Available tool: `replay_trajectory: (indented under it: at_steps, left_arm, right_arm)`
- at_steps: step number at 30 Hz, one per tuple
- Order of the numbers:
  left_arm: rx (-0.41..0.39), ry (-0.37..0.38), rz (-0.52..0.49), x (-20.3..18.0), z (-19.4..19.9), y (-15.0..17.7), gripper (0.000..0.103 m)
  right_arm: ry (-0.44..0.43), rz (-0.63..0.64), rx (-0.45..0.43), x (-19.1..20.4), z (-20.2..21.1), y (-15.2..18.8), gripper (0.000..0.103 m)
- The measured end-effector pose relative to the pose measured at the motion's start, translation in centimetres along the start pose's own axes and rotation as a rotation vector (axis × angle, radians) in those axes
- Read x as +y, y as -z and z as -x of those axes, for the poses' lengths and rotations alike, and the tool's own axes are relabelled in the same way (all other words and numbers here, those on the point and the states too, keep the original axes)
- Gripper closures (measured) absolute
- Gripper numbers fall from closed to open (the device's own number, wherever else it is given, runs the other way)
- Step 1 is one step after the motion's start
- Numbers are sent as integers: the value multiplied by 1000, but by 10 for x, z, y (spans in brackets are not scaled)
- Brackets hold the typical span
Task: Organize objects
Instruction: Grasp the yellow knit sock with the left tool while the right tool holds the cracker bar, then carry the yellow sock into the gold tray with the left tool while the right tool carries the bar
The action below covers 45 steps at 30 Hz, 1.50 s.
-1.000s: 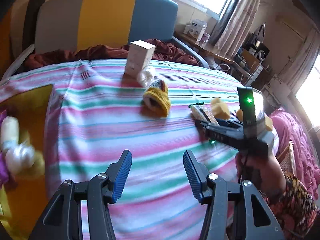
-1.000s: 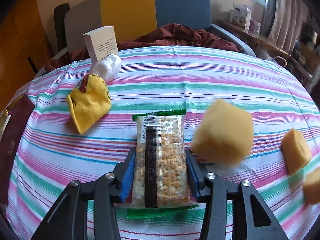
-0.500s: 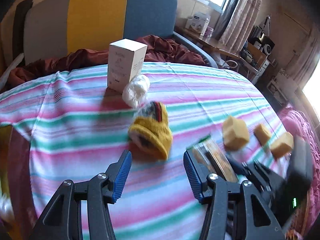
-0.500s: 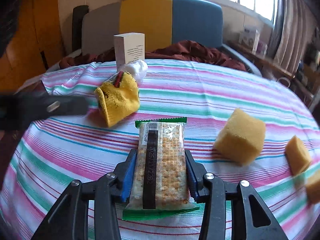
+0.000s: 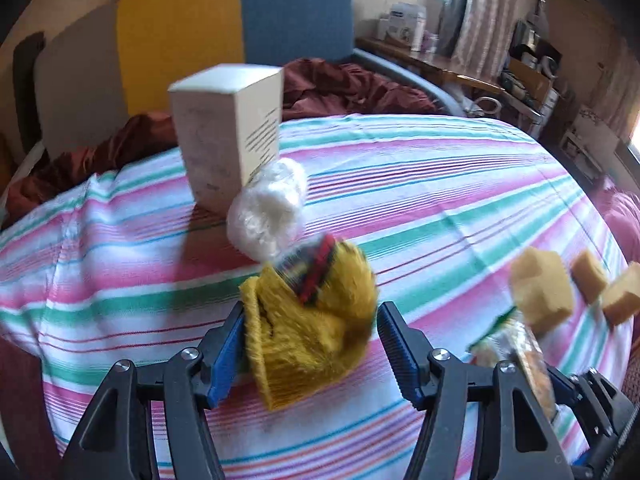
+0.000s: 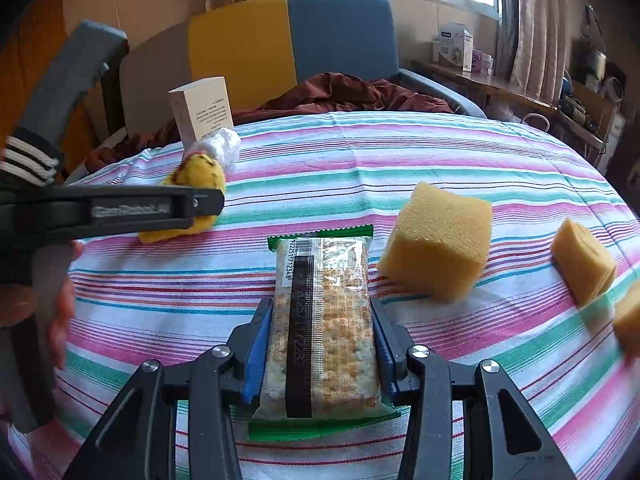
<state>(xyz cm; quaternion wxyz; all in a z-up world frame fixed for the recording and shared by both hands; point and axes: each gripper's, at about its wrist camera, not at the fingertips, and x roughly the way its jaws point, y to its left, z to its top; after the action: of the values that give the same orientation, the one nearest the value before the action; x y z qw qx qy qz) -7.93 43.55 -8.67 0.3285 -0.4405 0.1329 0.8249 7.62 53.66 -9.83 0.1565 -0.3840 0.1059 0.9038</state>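
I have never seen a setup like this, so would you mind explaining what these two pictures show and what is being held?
No robot here: a person holds a two-finger gripper in each hand, each carrying a fisheye camera that looks along its fingers. One picture comes from the left gripper, the other from the right gripper.

The surface is a striped cloth. On it lie a yellow knitted hat, a white wrapped bundle, a pale box standing upright, and three yellow sponge blocks, the largest at.

The right gripper is clamped on a cracker packet. The left gripper's jaws have just been opening; they straddle the hat without squeezing it yet.
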Motion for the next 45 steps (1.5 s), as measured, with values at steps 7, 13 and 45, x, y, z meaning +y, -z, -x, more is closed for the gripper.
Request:
replay_trajectory:
  at_steps: [7,13,45]
  left_arm:
    - [-69,-10,8,10,8,14,57]
    - [-104,-18,20,16,25,33,58]
    - [-174,75,38,28,138,138,59]
  right_arm:
    - [21,17,-7,3,0,1,57]
    - [45,35,-15,7,1,2,57]
    - [134,199,-93,41,11,8,57]
